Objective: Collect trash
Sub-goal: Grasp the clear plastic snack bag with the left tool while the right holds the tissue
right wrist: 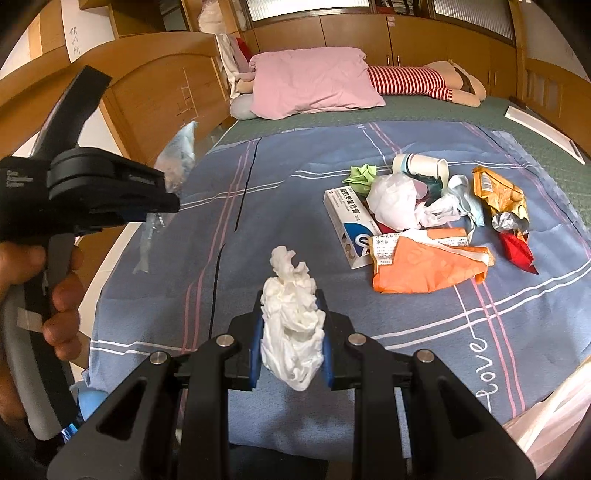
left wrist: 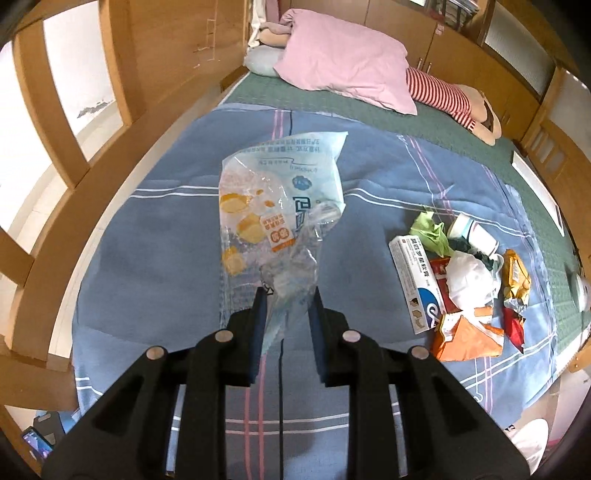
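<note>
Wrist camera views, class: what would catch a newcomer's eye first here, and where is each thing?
First, the clear snack wrapper dangling from the left gripper, jaws shut on its lower end above the blue plaid sheet. Next, the crumpled white tissue clamped in the right gripper. Then the trash pile on the sheet's right side, with an orange bag nearest.

A home bedroom: a bed [right wrist: 332,155] with pink pillow [right wrist: 314,83], striped plush doll [right wrist: 424,83] and wooden wardrobes [right wrist: 369,33]

Pink pillow [left wrist: 343,70] beside striped plush doll [left wrist: 448,98], on blue plaid sheet [left wrist: 155,254].
</note>
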The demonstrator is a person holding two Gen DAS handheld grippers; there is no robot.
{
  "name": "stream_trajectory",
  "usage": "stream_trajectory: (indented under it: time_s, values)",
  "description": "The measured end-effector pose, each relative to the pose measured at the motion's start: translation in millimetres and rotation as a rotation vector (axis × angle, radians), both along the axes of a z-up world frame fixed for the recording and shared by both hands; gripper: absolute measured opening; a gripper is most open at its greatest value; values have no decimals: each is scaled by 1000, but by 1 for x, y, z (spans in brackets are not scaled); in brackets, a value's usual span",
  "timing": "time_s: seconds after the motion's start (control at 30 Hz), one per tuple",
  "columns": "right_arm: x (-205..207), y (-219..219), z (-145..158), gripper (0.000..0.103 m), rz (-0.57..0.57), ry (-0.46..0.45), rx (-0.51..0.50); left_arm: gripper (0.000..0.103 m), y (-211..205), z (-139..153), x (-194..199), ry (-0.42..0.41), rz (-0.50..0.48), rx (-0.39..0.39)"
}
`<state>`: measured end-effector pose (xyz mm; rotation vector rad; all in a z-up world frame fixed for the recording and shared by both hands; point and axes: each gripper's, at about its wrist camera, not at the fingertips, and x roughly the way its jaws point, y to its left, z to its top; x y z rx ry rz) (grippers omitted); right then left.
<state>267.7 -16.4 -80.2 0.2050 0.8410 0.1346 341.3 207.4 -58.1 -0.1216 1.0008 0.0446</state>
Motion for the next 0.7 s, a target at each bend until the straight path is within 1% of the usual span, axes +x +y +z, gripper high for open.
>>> stream_trajectory:
  time_s: [0.17,0.7]
  values:
    - [0,0,0,25,-1,-1,-5,23,9,-1,0,8,19,-34]
    - [0,1,0,25,-5,-3,-8,23,8,0,-1,8,18,-37]
